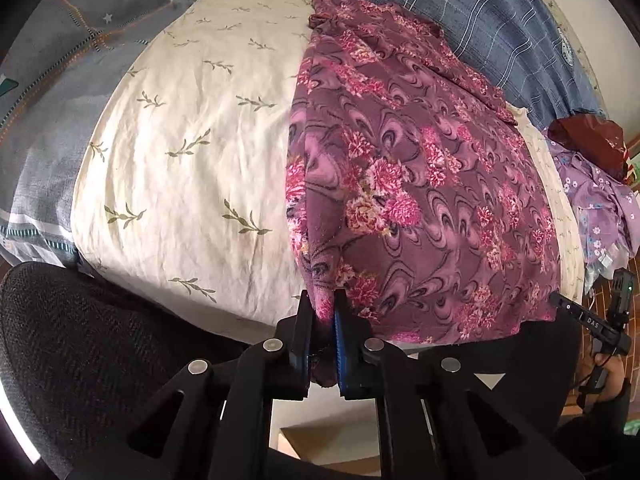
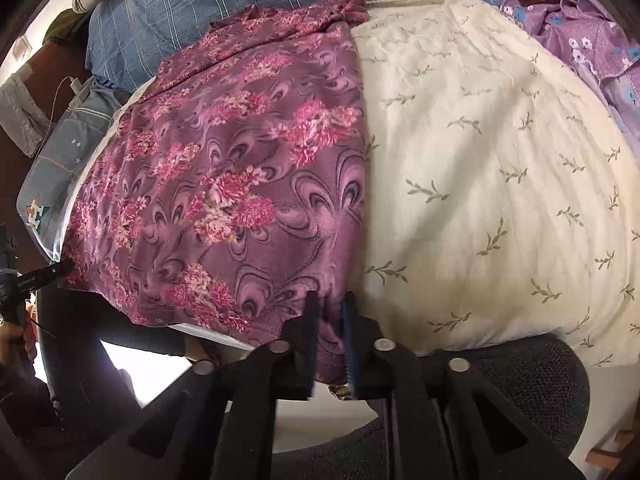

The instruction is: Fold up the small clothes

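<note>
**Fold in progress: near hem clamped at both corners, next fold not yet made**

The purple floral-print garment [image 1: 420, 184] lies spread on a cream pillow with a green sprig print [image 1: 180, 152], occupying one half of it lengthwise; the other half of the pillow is bare; a blue plaid quilt [image 1: 500, 32] sits behind.

The left gripper [image 1: 323, 308] is clamped on the garment's near corner, with cloth bunched between the blue pads; the right gripper [image 2: 331, 310] is likewise closed on the opposite near corner, a fold of fabric hanging down between its jaws; in the left view the right gripper shows at the far end of the same hem.

Judgement on progress: the garment's long straight edges suggest it may already be narrowed lengthwise, though the layers cannot be counted from these views; the far end is rumpled against the quilt; the near hem is held but not lifted clear; carrying it over to the far end appears to remain, then flattening.

A lilac flowered garment [image 2: 592, 52] lies crumpled beside the pillow, apparently unfolded; the task is likely not near its end.
</note>
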`<state>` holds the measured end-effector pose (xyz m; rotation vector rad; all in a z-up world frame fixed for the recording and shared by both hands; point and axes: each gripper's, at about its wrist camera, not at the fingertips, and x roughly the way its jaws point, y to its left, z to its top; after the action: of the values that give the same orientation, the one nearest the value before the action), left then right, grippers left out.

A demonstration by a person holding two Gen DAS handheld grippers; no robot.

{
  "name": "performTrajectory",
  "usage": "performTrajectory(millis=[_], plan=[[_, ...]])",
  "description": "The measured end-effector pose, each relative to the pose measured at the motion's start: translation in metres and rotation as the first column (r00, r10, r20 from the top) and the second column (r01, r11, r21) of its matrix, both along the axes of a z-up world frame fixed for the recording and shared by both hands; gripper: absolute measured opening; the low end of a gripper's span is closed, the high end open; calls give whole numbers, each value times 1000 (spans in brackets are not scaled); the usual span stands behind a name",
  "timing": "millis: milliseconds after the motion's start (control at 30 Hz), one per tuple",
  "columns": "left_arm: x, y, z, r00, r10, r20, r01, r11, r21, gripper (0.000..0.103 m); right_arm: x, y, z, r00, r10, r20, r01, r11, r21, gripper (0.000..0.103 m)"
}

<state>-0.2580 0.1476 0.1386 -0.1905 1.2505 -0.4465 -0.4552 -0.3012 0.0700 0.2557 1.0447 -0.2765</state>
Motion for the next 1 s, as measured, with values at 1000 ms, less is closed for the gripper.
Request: performTrajectory(millis=[1000], plan=[[2,13,92,981,47,188,-1,971,-238,6,-5,6,92,958,21,287,-26,1000,12,3]])
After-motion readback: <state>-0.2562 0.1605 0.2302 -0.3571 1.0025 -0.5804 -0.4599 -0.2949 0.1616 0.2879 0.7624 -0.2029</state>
